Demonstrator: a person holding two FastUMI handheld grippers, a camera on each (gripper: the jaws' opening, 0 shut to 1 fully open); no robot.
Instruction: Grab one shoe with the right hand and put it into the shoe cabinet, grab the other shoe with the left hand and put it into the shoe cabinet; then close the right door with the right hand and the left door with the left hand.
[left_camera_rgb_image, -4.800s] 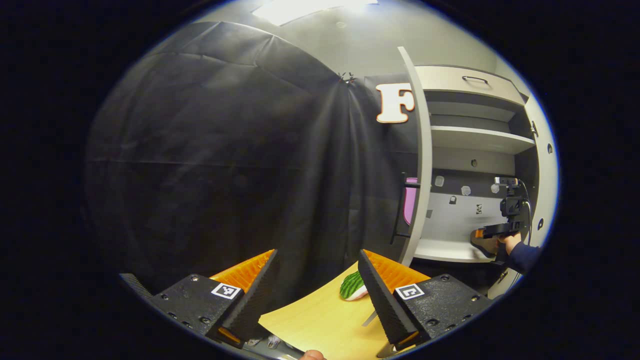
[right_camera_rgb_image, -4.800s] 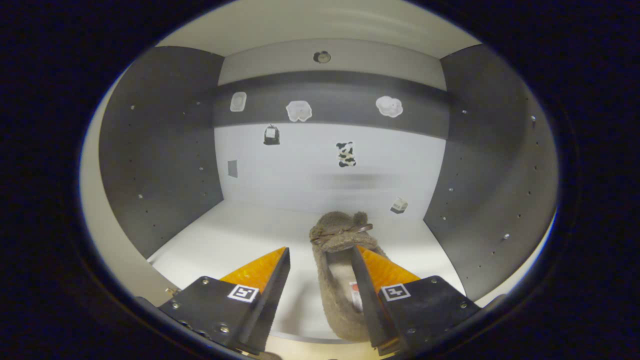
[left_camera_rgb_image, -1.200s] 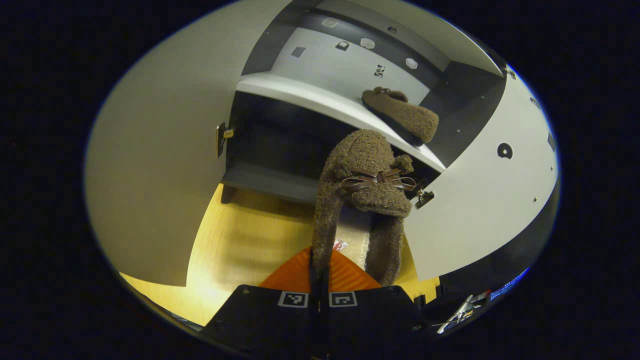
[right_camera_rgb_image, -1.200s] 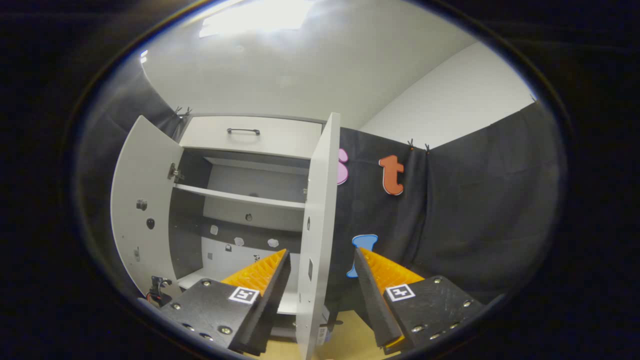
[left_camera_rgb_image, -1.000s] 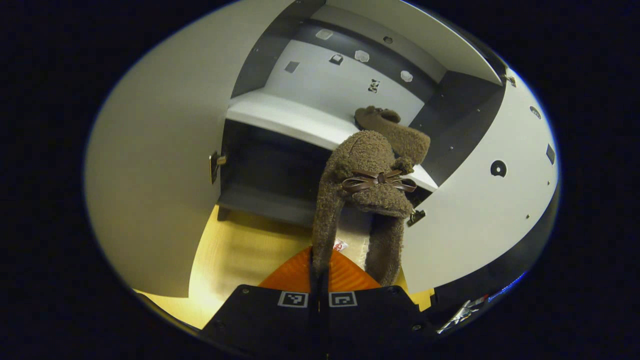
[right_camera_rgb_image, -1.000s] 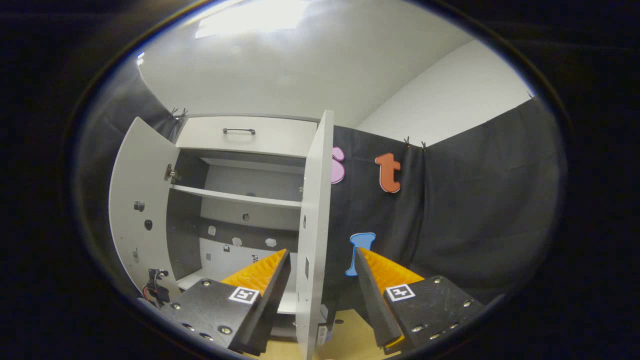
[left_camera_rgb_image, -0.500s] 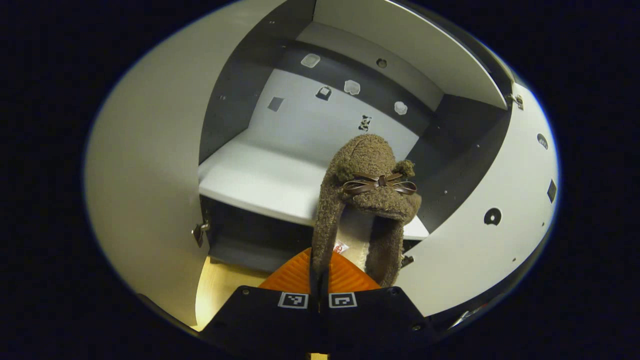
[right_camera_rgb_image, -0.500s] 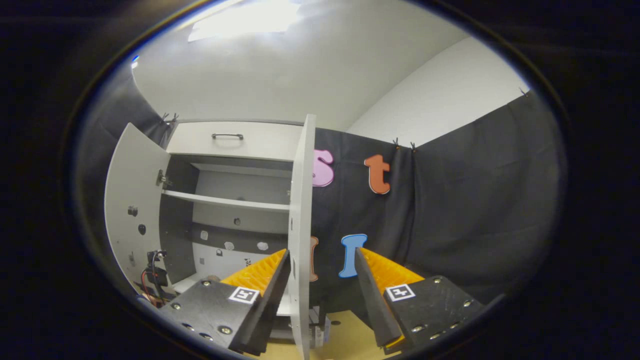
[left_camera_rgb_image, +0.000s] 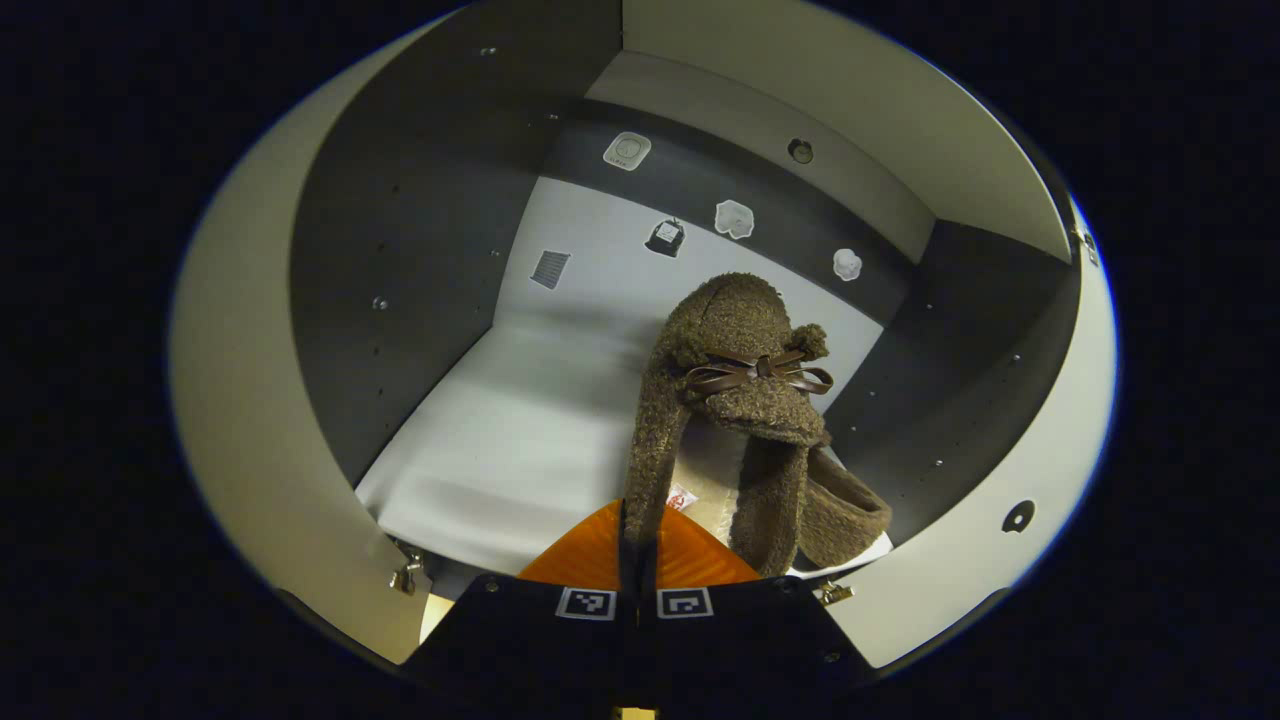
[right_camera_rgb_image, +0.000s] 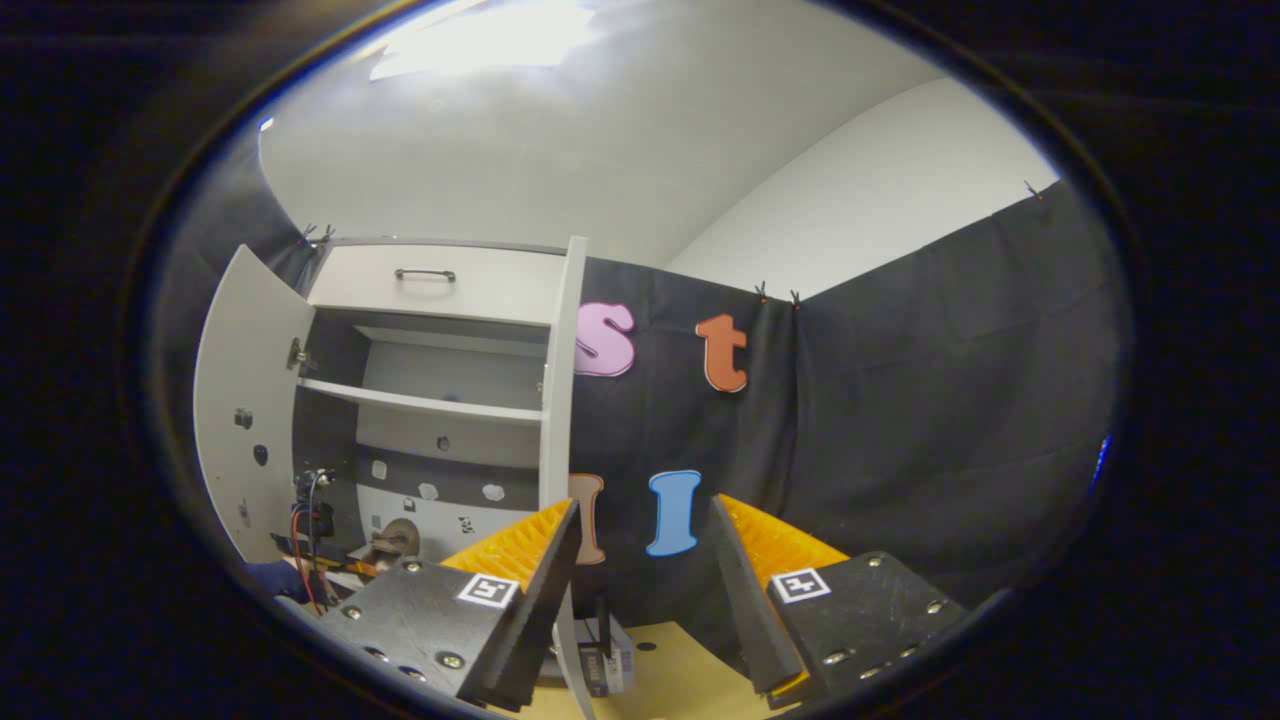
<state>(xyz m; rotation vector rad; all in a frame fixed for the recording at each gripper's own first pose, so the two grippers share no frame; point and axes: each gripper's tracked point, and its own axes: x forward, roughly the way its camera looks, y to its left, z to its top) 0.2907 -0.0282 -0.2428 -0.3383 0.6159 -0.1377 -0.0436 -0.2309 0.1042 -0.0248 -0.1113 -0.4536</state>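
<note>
A brown fuzzy slipper with a bow (left_camera_rgb_image: 740, 340) hangs toe-forward over the white lower shelf (left_camera_rgb_image: 500, 440) of the shoe cabinet. My left gripper (left_camera_rgb_image: 637, 525) is shut on the slipper's left side wall. The second brown slipper (left_camera_rgb_image: 850, 505) lies on the shelf at the right, partly hidden behind the held one. In the right gripper view my right gripper (right_camera_rgb_image: 640, 560) stands open and holds nothing, away from the cabinet. Its left finger overlaps the lower edge of the open right door (right_camera_rgb_image: 555, 400). The left gripper (right_camera_rgb_image: 350, 565) shows small inside the cabinet beside a slipper (right_camera_rgb_image: 398, 540).
Both cabinet doors stand open: the left door (left_camera_rgb_image: 230, 400) (right_camera_rgb_image: 240, 400) and the right door (left_camera_rgb_image: 1050, 450). Above are an upper shelf (right_camera_rgb_image: 420, 402) and a drawer with a handle (right_camera_rgb_image: 425, 275). A wooden floor (right_camera_rgb_image: 680, 670) lies below. A dark sleeve (right_camera_rgb_image: 270, 578) shows low left.
My left gripper has carried the slipper up and forward from the floor in front into the lower compartment. The right gripper has stayed open and swung to the right.
</note>
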